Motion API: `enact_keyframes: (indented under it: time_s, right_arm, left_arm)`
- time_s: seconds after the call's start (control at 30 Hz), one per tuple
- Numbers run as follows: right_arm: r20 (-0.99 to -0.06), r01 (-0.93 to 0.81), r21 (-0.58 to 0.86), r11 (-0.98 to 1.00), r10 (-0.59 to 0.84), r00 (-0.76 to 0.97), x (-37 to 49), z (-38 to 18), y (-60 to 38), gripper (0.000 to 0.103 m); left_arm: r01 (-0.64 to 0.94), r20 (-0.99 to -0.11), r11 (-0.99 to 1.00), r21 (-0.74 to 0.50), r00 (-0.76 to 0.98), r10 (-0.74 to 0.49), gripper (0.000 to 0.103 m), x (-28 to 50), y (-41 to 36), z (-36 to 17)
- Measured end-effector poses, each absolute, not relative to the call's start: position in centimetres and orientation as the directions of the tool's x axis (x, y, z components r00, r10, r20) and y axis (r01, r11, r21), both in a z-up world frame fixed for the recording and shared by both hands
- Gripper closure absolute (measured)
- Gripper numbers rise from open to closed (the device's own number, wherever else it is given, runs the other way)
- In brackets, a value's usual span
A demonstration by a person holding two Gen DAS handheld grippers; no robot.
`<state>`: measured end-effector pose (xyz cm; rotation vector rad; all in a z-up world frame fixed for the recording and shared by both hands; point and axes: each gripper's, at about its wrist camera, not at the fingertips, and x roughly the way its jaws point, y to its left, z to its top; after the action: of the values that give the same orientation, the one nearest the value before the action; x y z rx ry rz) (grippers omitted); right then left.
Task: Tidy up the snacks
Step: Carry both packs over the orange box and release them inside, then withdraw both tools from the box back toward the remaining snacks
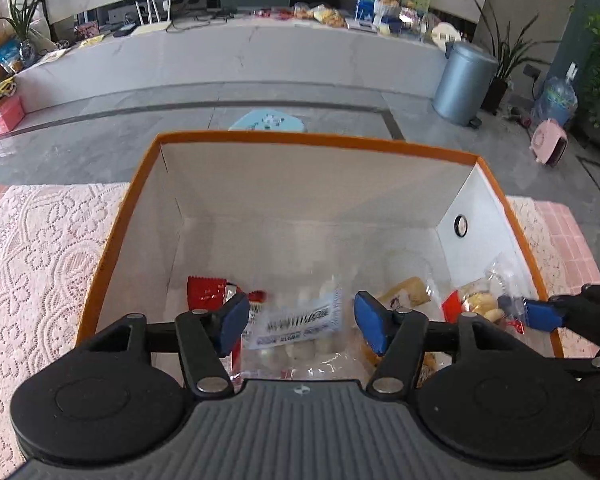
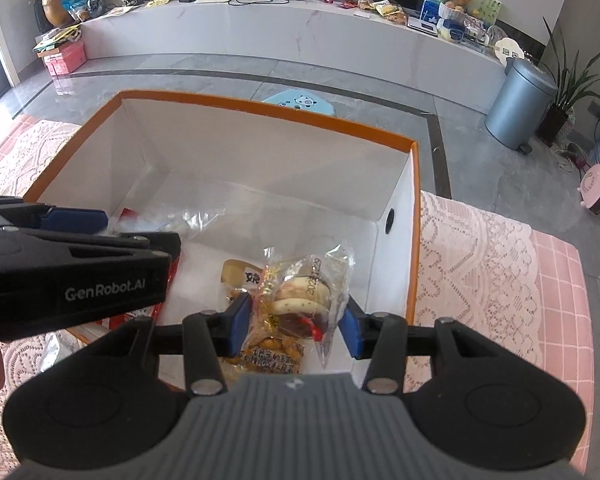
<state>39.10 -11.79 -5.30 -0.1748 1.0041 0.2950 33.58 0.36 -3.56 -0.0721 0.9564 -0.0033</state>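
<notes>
Snacks lie on the floor of an open orange-edged box (image 1: 300, 140) with white inner walls, which stands on a lace cloth (image 1: 40, 248) over a pink checked cover. Inside the box, near its right wall, the right gripper (image 2: 294, 318) is clamped on a clear packet of round biscuits (image 2: 300, 300); both blue pads press the wrapper, whose lower end is hidden behind the gripper body. Beneath it lie an orange-printed packet (image 2: 272, 354) and a tan one (image 2: 240, 272), both partly covered. Toward the box's left side, the left gripper (image 1: 300, 320) hovers with jaws apart, nothing pressed between them; below the gap lies a clear bag of pale round sweets (image 1: 296, 320) with a printed label, blurred. A red packet (image 1: 204, 290) lies beside it, half hidden by the left pad. Beyond the box, a light-blue stool (image 1: 266, 122) is mostly cut off by the far rim.
</notes>
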Motion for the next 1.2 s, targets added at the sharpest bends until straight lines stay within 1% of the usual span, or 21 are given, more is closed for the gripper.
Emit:
enact_keyframes:
  time_s: [0.07,0.23,0.27,0.33,0.47,0.63,0.83,0.97,1.2]
  right_arm:
    - [-0.851,-0.321,-0.010,0.947,0.161,0.500,39.5,-5.3,-11.7,0.058]
    - [-0.850,-0.316,-0.013,0.949,0.156,0.503,39.6,-5.1,-11.7,0.056]
    - [-0.849,-0.314,-0.012,0.949,0.156,0.504,39.6,-5.1,-11.8,0.052]
    - [-0.846,-0.309,-0.009,0.951,0.157,0.509,39.5,-4.9,-11.9,0.050]
    - [-0.837,-0.307,-0.009,0.952,0.160,0.523,38.9,-4.4,-12.1,0.043]
    - [-0.822,-0.297,-0.001,0.955,0.168,0.544,37.7,-3.1,-12.7,0.035]
    - [-0.789,-0.281,0.024,0.959,0.191,0.584,35.2,-0.9,-13.7,0.028]
    - [-0.769,-0.266,0.070,0.961,0.222,0.600,32.9,0.7,-14.6,0.025]
    - [-0.742,-0.250,0.134,0.959,0.264,0.617,27.9,2.2,-16.2,0.019]
  left_arm:
    - [-0.031,-0.810,0.998,-0.062,0.586,-0.033,0.024,33.6,0.4,-3.3]
    - [-0.021,-0.797,0.998,-0.067,0.603,-0.040,0.022,33.2,0.2,-2.5]
    - [-0.023,-0.793,0.998,-0.064,0.608,-0.037,0.022,33.1,0.2,-2.4]
    - [-0.024,-0.786,0.998,-0.058,0.618,-0.031,0.021,32.8,0.3,-2.1]
    - [-0.019,-0.773,0.999,-0.047,0.634,-0.025,0.021,32.0,0.2,-1.6]
    - [-0.024,-0.750,0.998,-0.065,0.661,-0.033,0.021,30.6,0.1,-0.2]
    - [-0.016,-0.705,0.996,-0.087,0.707,-0.050,0.021,27.8,-0.1,2.6]
    - [0.008,-0.686,0.995,-0.102,0.724,-0.076,0.020,25.5,-0.4,4.4]
    - [0.039,-0.675,0.991,-0.127,0.729,-0.115,0.019,20.5,-0.6,6.0]
